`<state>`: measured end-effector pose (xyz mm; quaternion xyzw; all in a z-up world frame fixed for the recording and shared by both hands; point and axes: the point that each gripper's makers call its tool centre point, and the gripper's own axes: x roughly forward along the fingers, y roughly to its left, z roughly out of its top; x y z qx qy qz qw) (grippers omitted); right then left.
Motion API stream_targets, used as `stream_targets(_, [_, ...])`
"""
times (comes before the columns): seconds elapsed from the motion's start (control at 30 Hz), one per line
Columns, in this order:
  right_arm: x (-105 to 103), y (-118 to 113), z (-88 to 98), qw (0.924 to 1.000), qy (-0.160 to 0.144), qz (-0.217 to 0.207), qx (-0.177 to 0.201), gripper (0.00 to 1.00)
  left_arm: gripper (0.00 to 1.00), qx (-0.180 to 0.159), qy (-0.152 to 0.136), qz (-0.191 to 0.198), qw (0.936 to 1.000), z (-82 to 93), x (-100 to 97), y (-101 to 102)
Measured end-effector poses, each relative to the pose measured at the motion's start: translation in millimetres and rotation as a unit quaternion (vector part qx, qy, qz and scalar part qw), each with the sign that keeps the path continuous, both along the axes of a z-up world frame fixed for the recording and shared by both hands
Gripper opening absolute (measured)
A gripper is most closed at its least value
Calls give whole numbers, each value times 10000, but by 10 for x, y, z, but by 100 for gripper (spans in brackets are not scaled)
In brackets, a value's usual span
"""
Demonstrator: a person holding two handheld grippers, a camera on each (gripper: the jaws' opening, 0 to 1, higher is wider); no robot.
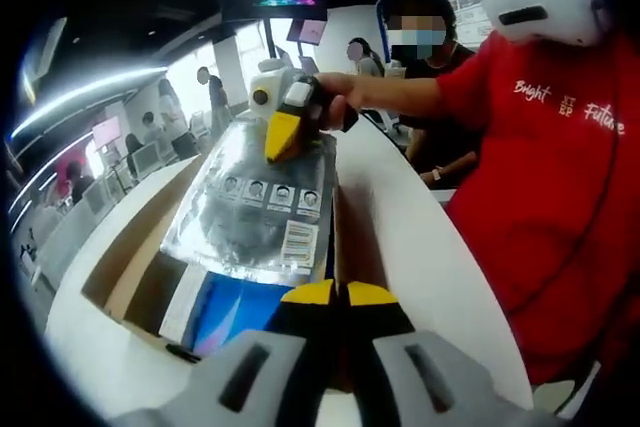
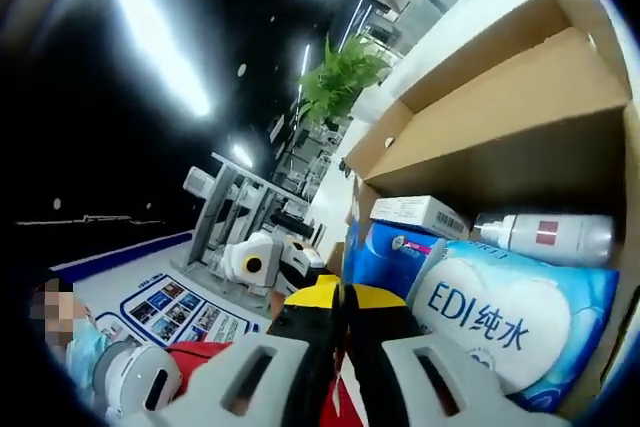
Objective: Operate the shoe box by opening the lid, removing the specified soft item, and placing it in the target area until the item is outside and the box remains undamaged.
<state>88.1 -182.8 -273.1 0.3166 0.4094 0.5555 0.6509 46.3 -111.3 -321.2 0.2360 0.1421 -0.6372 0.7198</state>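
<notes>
Both views bend strongly toward their edges, straight lines curving as fisheye pictures do. In the left gripper view, daylight from far windows (image 1: pixel 215 72) on the left washes out that side, and a silver bag (image 1: pixel 255 202) throws back soft grey glare. Near things at the bottom are blurred. In the right gripper view, long ceiling lights (image 2: pixel 165 42) smear into bright streaks against a dark ceiling, while the cardboard box (image 2: pixel 500 117) on the right is evenly lit, its inside shadowed.
</notes>
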Motion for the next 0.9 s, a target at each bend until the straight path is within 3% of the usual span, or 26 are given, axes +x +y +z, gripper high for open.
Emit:
stream_targets(0.43, [71, -142, 129, 9981, 104, -138, 598, 2, 2, -4, -4, 78, 10000, 10, 4, -1])
stream_targets(0.8, [110, -359, 160, 9965, 99, -108, 819, 2, 2, 4, 24, 94, 10000, 14, 10, -5])
stream_targets(0.87, [116, -371, 140, 9964, 166, -105, 819, 2, 2, 6, 51, 96, 9999, 13, 13, -4])
stream_targets(0.9, [137, -383, 155, 9951, 346, -60, 919, 2, 2, 5, 52, 87, 9999, 13, 12, -4])
